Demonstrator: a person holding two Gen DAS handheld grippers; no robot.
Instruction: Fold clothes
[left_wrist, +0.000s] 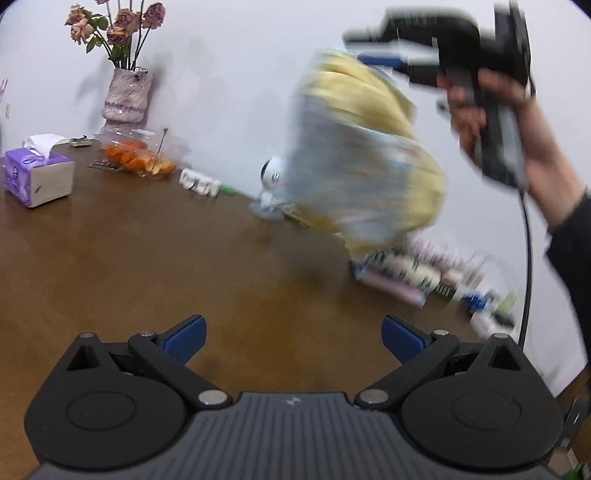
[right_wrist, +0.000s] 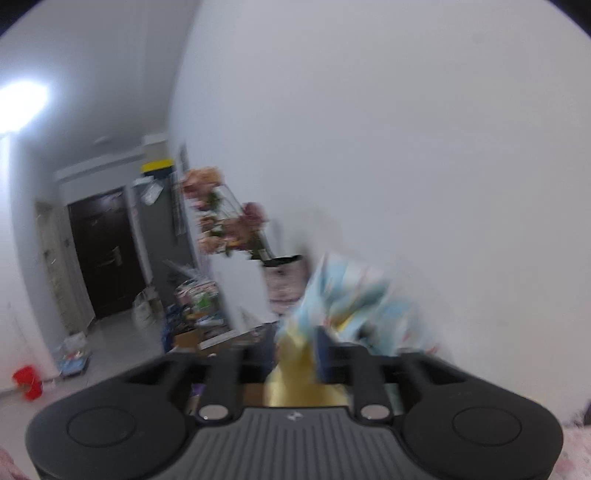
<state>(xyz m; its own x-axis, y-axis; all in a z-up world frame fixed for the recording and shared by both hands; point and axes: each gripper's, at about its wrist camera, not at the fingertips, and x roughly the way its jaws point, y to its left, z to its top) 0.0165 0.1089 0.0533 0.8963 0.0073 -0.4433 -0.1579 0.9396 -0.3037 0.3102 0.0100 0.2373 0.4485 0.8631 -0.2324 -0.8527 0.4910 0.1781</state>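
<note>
A yellow and pale blue garment hangs bunched in the air above the brown table, blurred by motion. My right gripper, held by a hand at the upper right, is shut on its top edge. In the right wrist view the same garment is pinched between the blue pads of my right gripper, yellow cloth below and patterned blue cloth above. My left gripper is low over the table, wide open, with nothing between its blue fingers.
A purple tissue box, a vase of dried roses, a clear box of orange fruit, a small white camera and blurred bottles line the wall side of the table. A dark door and clutter lie beyond.
</note>
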